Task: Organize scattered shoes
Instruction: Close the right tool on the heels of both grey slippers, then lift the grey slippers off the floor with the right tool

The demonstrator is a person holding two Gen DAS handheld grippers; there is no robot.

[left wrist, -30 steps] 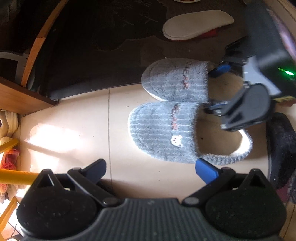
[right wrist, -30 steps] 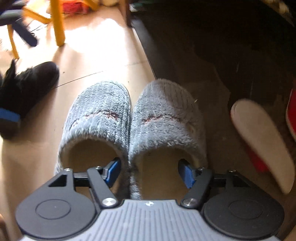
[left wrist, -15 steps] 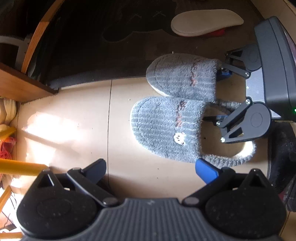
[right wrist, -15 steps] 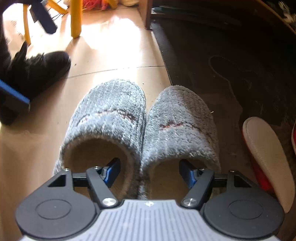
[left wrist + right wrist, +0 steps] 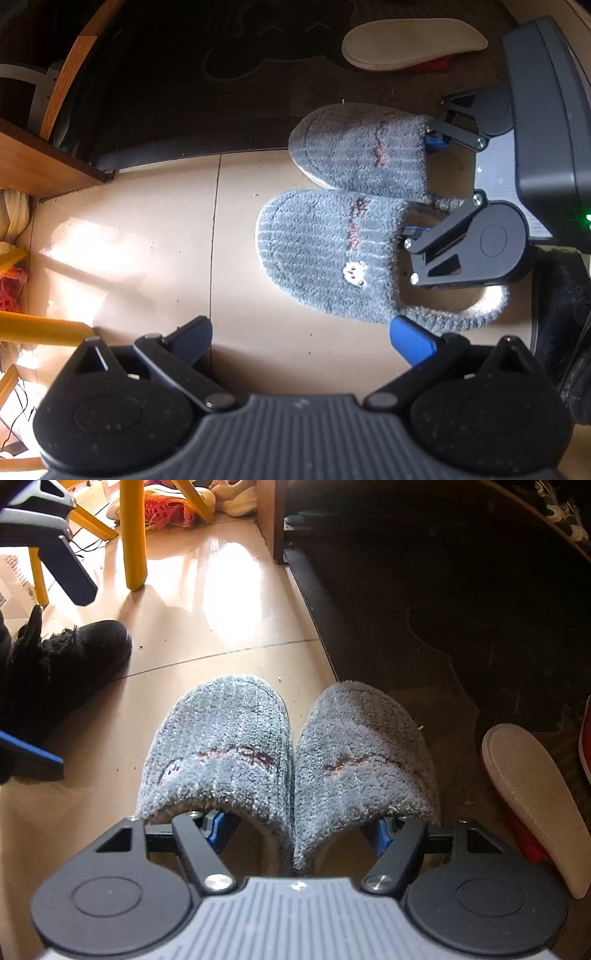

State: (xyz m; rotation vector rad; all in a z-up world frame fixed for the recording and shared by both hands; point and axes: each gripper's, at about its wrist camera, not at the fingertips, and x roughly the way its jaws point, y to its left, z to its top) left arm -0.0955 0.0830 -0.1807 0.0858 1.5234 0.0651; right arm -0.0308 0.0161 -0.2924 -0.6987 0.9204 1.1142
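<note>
Two grey fluffy slippers lie side by side, toes pointing away from my right gripper: the near slipper (image 5: 325, 254) (image 5: 221, 753) on the tan floor, the far slipper (image 5: 362, 155) (image 5: 365, 753) at the edge of the dark mat. My right gripper (image 5: 300, 829) (image 5: 424, 188) stands open, one blue-padded finger inside each slipper's opening and the two inner walls between them. My left gripper (image 5: 301, 332) hovers open and holds nothing, its right fingertip close to the near slipper's heel rim.
A black fluffy shoe (image 5: 66, 664) (image 5: 561, 314) sits beside the slippers. A red shoe with a beige sole (image 5: 535, 794) (image 5: 410, 44) lies upturned on the dark mat (image 5: 461, 609). Yellow chair legs (image 5: 135, 535) and wooden furniture (image 5: 37, 162) stand farther off.
My right gripper has pushed forward, so its fingers sit deeper inside the two slippers. The slippers and my left gripper have barely shifted.
</note>
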